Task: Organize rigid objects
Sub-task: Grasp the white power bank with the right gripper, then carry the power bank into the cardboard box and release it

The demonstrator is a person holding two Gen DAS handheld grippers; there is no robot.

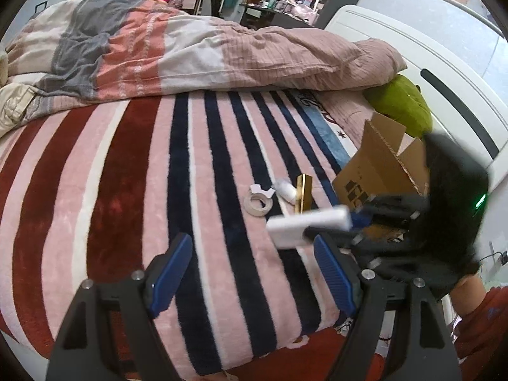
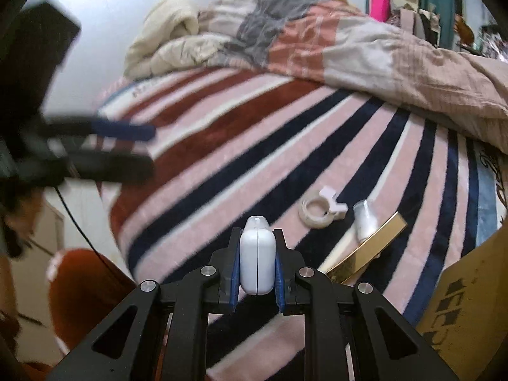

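left hand-held gripper (image 1: 250, 273): jaws spread wide with nothing between the blue pads (image 1: 171, 273); it hangs over the near edge of the bed.
bed (image 1: 127, 174): covered by a plush blanket striped in dark red, pink, white and navy; the loose things lie on its right part.
duvet (image 1: 177, 54): rumpled in pink, grey and cream patches, heaped along the far side of the bed.
tape roll (image 1: 257, 203): lies flat on a pink stripe, with a small white plastic piece (image 1: 261, 189) resting on its far rim.
small white bottle (image 1: 285, 190): on its side just right of the tape roll, touching the gold bar.
gold bar (image 1: 303, 193): a shiny gold, box-like stick lying just beside the bottle, between it and the cardboard box.
white case (image 2: 257, 262): a smooth, rounded white block held up off the blanket, clamped edge-on; from the left camera it shows as a blurred white slab (image 1: 309, 226) in front of the box.
right hand-held gripper (image 2: 256, 265): closed narrow onto the white case, blue pads (image 2: 235, 277) pressed to both of its flat sides; blurred in the left camera.
cardboard box (image 1: 377, 171): brown, flaps standing open, sitting at the right edge of the bed with black print on its side; its inside cannot be seen from either camera, so i cannot tell what it holds.
green cushion (image 1: 400, 104): behind the box, against the white headboard (image 1: 412, 60).
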